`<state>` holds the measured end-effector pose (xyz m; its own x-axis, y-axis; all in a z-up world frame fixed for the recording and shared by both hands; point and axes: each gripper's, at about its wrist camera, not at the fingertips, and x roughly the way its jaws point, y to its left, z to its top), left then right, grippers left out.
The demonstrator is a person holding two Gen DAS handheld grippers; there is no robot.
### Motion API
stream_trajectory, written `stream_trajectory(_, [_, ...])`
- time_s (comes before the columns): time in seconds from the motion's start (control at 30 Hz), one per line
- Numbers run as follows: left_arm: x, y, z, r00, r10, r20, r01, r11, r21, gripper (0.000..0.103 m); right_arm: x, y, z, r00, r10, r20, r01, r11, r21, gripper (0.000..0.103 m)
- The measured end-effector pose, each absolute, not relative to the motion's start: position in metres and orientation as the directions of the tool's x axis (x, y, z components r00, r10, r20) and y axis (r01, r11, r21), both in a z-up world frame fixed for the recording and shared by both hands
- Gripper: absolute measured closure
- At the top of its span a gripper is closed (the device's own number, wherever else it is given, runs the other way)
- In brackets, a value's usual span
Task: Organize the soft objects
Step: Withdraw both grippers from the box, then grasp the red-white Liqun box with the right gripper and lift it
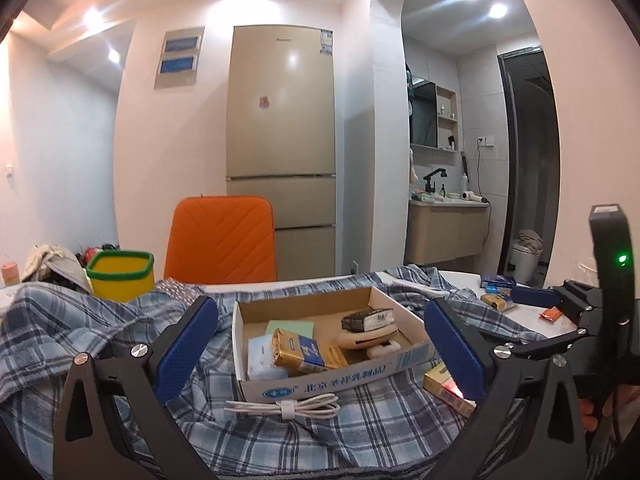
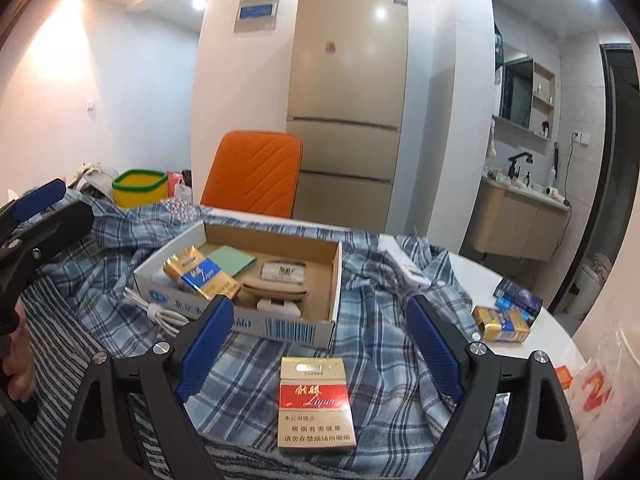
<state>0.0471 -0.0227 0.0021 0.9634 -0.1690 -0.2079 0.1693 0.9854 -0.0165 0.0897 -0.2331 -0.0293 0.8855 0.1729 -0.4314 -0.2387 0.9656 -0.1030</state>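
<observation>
Both grippers, left (image 1: 320, 344) and right (image 2: 316, 352), tilted slightly down, jaws spread, empty; only right view shows whole red pack (image 2: 316, 404) at 6 o'clock.

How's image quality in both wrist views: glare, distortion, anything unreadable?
Left wrist view: strong fisheye bowing, dark vignette corners, ceiling spots blown out, a specular spot on the fridge; box print soft. Right wrist view: same bowing and flares; red cigarette pack text sharp, its top label washed out, plastic bag at the edge smeared.

Box (image 2: 256, 304) on cloth (image 2: 360, 280), chair (image 2: 256, 172) behind
</observation>
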Motion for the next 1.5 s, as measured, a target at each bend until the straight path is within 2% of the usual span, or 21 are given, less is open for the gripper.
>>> stream_trajectory(0.33, [0.058, -0.018, -0.004, 0.945, -0.145, -0.293, 0.145, 0.989, -0.023, 0.0, 0.119, -0.23, -0.057, 0.759, 0.138, -0.636, -0.257, 0.962, -0.098, 0.014])
stream_trajectory(0.47, [0.066, -0.021, -0.01, 0.922, -0.157, -0.355, 0.16, 0.987, -0.02, 0.0, 0.128, -0.226, -0.073, 0.694, 0.128, -0.709, -0.275, 0.957, -0.096, 0.022])
stream_trajectory(0.7, [0.092, -0.023, -0.028, 0.842, -0.167, -0.513, 0.166, 0.985, -0.048, 0.0, 0.141, -0.229, -0.089, 0.621, 0.117, -0.775, -0.265, 0.962, -0.067, 0.035])
stream_trajectory(0.9, [0.096, -0.018, -0.033, 0.82, -0.173, -0.545, 0.154, 0.985, -0.08, 0.0, 0.147, -0.226, -0.098, 0.576, 0.107, -0.81, -0.276, 0.959, -0.069, 0.044])
stream_trajectory(1.13, [0.104, -0.015, -0.036, 0.801, -0.151, -0.579, 0.132, 0.988, -0.075, 0.0, 0.142, -0.228, -0.092, 0.612, 0.114, -0.783, -0.271, 0.96, -0.072, 0.045])
stream_trajectory(1.27, [0.121, -0.004, -0.047, 0.743, -0.128, -0.657, 0.07, 0.991, -0.114, 0.0, 0.132, -0.231, -0.076, 0.689, 0.132, -0.712, -0.251, 0.966, -0.064, 0.045])
stream_trajectory(1.5, [0.136, 0.025, -0.06, 0.682, -0.112, -0.723, -0.053, 0.978, -0.2, 0.0, 0.119, -0.24, -0.052, 0.765, 0.2, -0.612, -0.249, 0.968, 0.006, 0.045])
